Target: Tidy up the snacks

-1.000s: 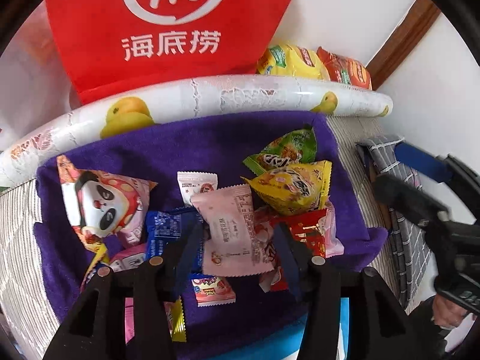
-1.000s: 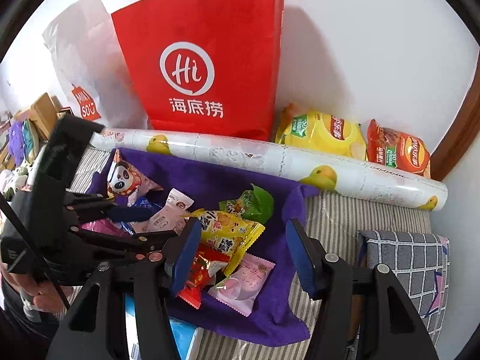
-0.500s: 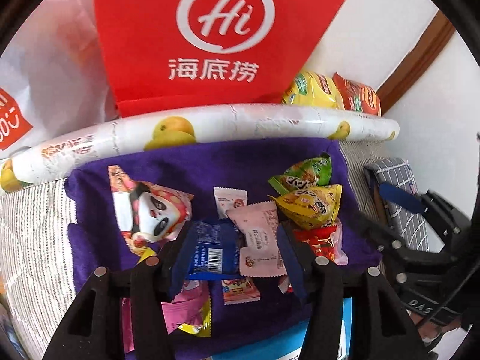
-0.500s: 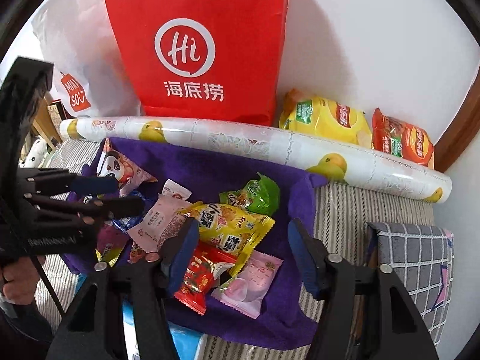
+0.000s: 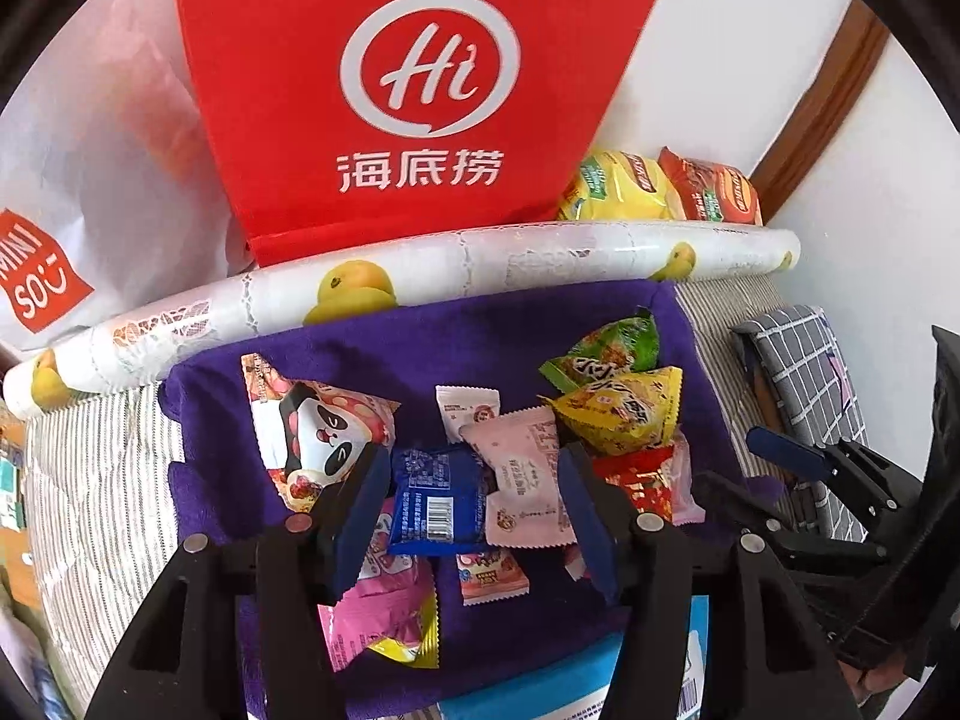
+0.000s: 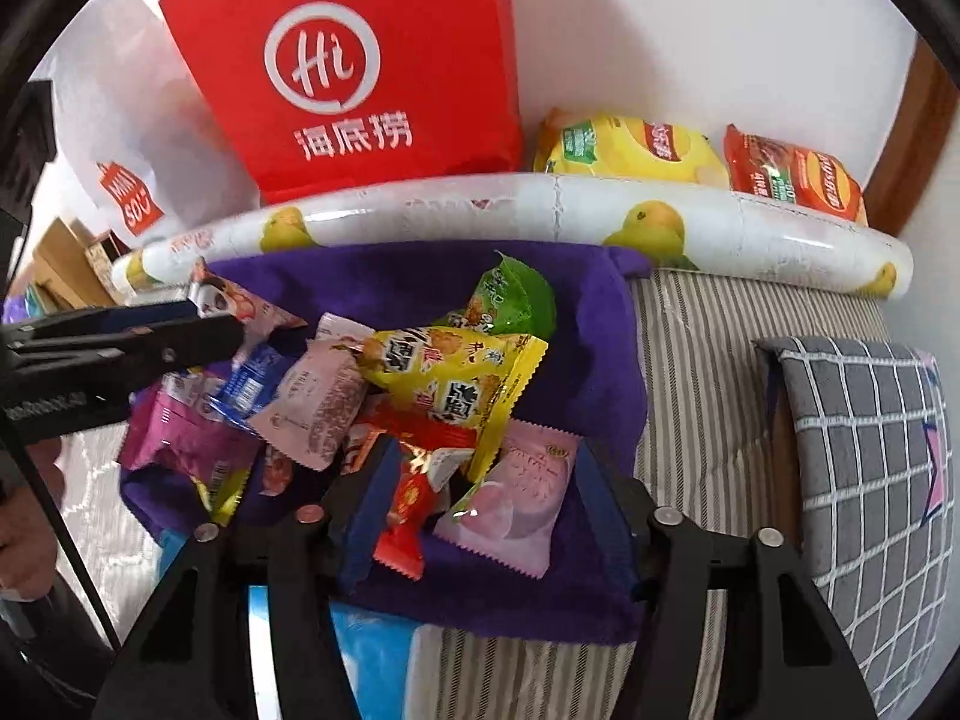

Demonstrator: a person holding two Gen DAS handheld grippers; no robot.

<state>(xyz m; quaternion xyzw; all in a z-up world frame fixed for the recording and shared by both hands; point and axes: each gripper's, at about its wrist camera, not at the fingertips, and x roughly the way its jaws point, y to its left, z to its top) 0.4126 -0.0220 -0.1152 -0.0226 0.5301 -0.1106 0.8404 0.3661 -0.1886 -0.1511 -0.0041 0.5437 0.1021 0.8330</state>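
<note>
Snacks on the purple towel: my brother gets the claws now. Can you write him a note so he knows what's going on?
Left claw: jaws have just been opening, with the blue packet and pale pink packet between them; grip unclear.
Right claw: jaws have just been closing, with the red packet and peach packet between them; grip unclear.
Snacks: small packets heaped on the purple towel; yellow chip bag and orange chip bag behind the printed roll, beside the red bag.
Done: nothing visibly sorted.
Left: sort the whole heap.
</note>
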